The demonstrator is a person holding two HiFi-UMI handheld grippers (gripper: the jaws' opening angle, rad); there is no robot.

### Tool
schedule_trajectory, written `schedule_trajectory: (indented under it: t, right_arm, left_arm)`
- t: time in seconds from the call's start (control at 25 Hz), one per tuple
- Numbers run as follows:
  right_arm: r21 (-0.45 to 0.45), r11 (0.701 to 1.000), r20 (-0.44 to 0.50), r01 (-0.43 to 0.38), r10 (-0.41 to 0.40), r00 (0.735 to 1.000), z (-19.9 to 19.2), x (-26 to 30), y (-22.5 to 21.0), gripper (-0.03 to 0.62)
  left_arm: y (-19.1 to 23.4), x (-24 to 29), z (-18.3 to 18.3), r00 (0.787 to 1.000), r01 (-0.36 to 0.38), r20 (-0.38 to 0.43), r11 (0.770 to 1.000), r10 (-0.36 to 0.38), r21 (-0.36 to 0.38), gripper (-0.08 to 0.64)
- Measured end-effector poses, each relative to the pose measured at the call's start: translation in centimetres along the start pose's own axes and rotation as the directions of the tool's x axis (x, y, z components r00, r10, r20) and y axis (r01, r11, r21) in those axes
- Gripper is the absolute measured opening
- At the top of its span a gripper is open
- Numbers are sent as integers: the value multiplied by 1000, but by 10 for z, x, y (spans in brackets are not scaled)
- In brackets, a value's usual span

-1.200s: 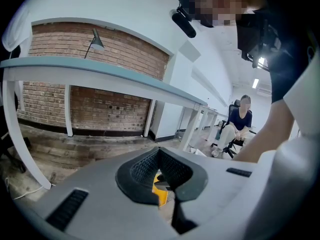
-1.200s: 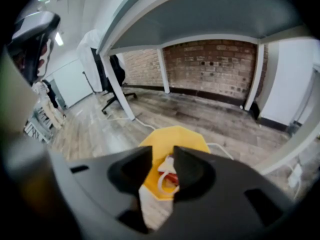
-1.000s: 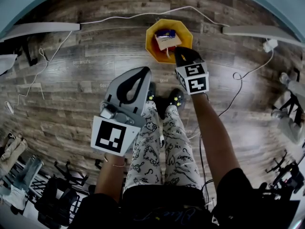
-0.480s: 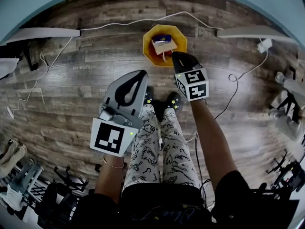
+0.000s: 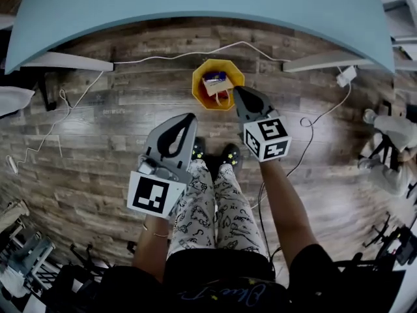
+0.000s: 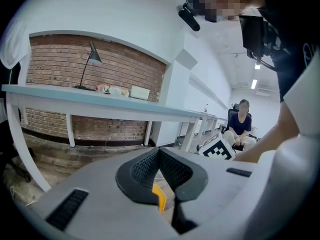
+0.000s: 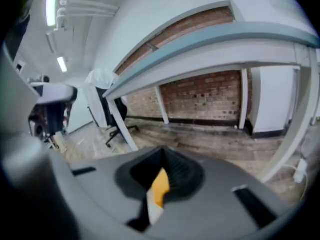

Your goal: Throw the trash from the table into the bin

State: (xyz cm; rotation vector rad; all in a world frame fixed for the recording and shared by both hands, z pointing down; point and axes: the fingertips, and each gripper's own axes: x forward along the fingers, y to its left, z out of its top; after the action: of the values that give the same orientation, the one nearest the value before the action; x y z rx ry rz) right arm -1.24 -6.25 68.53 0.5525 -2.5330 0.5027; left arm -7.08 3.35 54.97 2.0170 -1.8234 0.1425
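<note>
Left gripper [image 6: 160,153], right gripper [image 7: 162,154]: jaws together, nothing held | trash [image 6: 107,89] beside lamp [image 6: 92,58] on bench [image 6: 55,94]: judged light, soft, crushable | to be pinched at a raised fold, mid-body

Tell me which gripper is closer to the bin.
The right gripper: in the head view its tip is beside the rim of the bin, while the left gripper is farther back.

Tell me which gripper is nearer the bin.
Right. In the head view the right gripper has its tip beside the bin's right rim. The left gripper is farther off, below and left of the bin.
</note>
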Motion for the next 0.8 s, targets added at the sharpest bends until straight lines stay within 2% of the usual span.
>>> schedule_trajectory:
  t: [0.28,0.52,0.8]
  right_arm:
    - [56,998,87,6,-11,996,40,-46,16,8]
    - [57,998,136,17,-25,990,67,-86,26,8]
    - [67,998,197,15,-28,980,101,-128,49,8]
  left_arm:
    - [-4,-20,19,1000,-14,15,1000,14,4,8]
    - [-12,-29,30,999,-3,36,999,1,40,8]
    - [-34,-49,59,999,22,34,999,-23,48,8]
